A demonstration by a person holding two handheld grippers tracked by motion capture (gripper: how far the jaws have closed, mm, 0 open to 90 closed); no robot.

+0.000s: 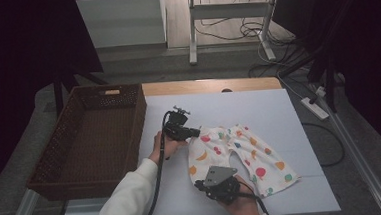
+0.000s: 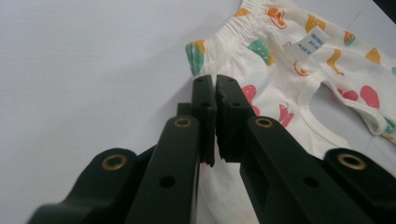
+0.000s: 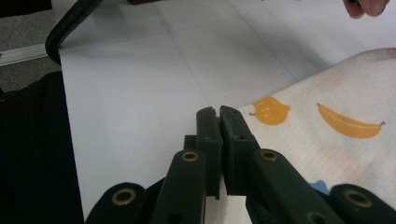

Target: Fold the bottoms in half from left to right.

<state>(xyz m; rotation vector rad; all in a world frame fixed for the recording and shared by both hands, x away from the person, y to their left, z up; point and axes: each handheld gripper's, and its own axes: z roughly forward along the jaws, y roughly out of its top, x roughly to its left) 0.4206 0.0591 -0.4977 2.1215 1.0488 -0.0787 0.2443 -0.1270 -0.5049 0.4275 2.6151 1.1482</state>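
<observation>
The left gripper (image 1: 196,132) pointed toward three o'clock, its jaws pressed together, held by the left hand (image 1: 164,145) on a white-sleeved forearm. The right gripper (image 1: 197,183) pointed toward nine o'clock, jaws likewise closed, gripped by the right hand (image 1: 243,207).

Dim room; grey floor (image 1: 141,65); desk frame (image 1: 230,15) behind.

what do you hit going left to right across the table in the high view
basket → left hand-held gripper → baby pants → power strip
</observation>
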